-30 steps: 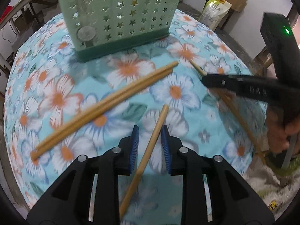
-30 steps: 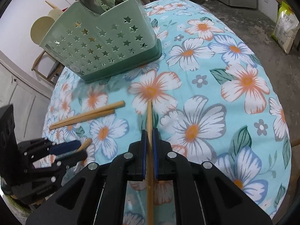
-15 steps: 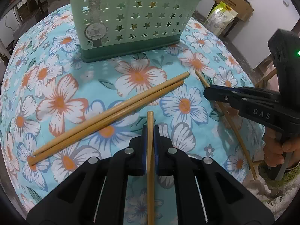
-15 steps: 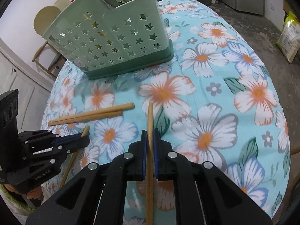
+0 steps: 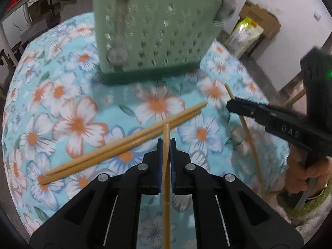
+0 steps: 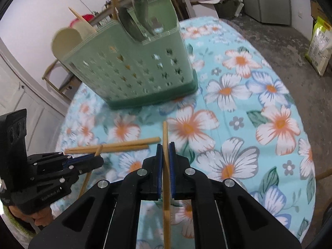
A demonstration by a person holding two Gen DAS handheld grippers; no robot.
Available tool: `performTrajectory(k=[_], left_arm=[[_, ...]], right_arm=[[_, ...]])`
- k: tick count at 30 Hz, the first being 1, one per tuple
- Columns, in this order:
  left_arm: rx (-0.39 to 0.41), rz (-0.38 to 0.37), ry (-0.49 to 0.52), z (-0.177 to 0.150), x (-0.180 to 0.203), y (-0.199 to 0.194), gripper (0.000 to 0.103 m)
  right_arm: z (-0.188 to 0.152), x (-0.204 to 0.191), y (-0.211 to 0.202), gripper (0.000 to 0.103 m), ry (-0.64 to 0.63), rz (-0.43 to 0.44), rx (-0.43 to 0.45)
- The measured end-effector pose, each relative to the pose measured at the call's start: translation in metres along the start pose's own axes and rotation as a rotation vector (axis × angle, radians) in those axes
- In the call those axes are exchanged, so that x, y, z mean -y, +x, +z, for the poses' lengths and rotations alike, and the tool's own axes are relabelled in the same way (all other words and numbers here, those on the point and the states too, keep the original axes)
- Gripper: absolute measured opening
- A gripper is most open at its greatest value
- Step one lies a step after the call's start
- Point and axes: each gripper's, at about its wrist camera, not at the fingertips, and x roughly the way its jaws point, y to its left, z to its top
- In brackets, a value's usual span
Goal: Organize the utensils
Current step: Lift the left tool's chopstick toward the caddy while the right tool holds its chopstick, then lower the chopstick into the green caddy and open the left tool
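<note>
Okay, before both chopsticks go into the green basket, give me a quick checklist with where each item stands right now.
1. Left tool shut on its chopstick: ok.
2. Right tool shut on its chopstick: ok.
3. Green basket upright on the tablecloth: ok.
4. Free room in the basket beside the spoons: cannot tell.
5. Two tools apart, not crossing: ok.
6. All chopsticks collected: not ok, a pair lies on the cloth.
</note>
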Motion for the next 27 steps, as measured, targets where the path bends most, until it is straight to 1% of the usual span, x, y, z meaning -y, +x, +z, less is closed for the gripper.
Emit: performTrajectory(k=[5,11,14,18,27], left_arm=[[0.087,-0.064,-0.080,0.012,-0.014,-0.037,0.005],[0.175,-0.092,-0.113,0.020,-0.020,-0.073,0.005],[0.209,-0.087,-0.119,0.022,-0.023,-0.085,0.005],[0.231,-0.087,-0.127,0.022,-0.022,-0.092,0.005],[0.238,-0.088,-0.129,0.019,-0.021,-0.094,0.005]], right_arm=[[0.004,-0.009,-0.020,0.006,-0.012,0.042,0.053],[0.006,-0.021,-0.031,0.006,-0.038,0.068,0.080],[0.007,-0.026,-0.035,0.006,-0.043,0.079,0.088],[0.007,-0.029,-0.037,0.006,-0.049,0.088,0.095],[0.003,-0.031,-0.039,0.006,-0.050,0.097,0.095]])
